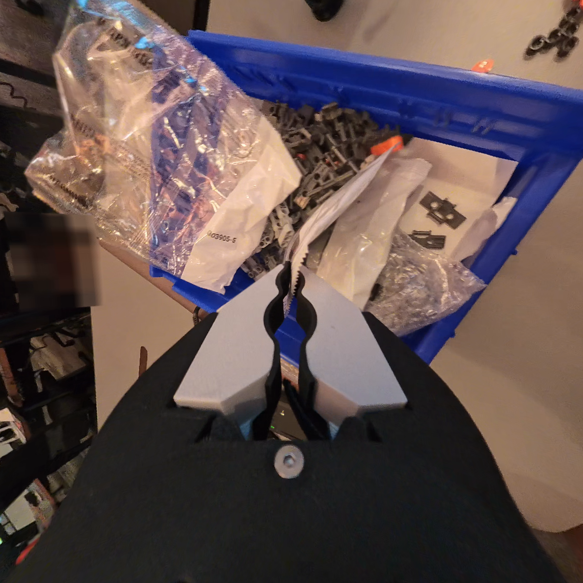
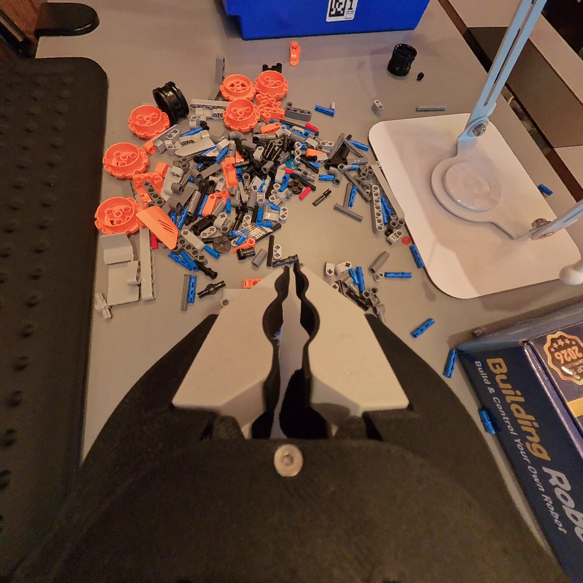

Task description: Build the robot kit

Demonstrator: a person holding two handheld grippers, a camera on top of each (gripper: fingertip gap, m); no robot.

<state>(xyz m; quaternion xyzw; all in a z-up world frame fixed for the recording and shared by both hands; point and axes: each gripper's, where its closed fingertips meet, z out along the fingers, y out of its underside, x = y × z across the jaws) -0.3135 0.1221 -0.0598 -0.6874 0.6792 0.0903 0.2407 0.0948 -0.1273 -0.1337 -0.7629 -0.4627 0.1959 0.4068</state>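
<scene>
In the left wrist view my left gripper (image 1: 288,271) is shut on the serrated edge of a white and clear plastic bag (image 1: 334,205). The bag reaches up out of a blue bin (image 1: 410,82) filled with small dark grey parts (image 1: 328,148) and other bags. A crinkled clear bag with blue print (image 1: 151,151) hangs over the bin's left side. In the right wrist view my right gripper (image 2: 291,268) is shut with nothing between its pads, low over the grey table. A black pin (image 2: 285,261) lies just past its tips, at the near edge of a pile of small building parts (image 2: 246,176).
Orange wheels (image 2: 148,121) lie at the pile's left. A black mat (image 2: 44,220) borders the left side. A white stand base (image 2: 473,268) sits to the right, and a dark blue box (image 2: 536,426) at the near right. A blue bin (image 2: 315,19) stands at the far edge. The gap from one gripper's tips to the other's is roughly 50 cm.
</scene>
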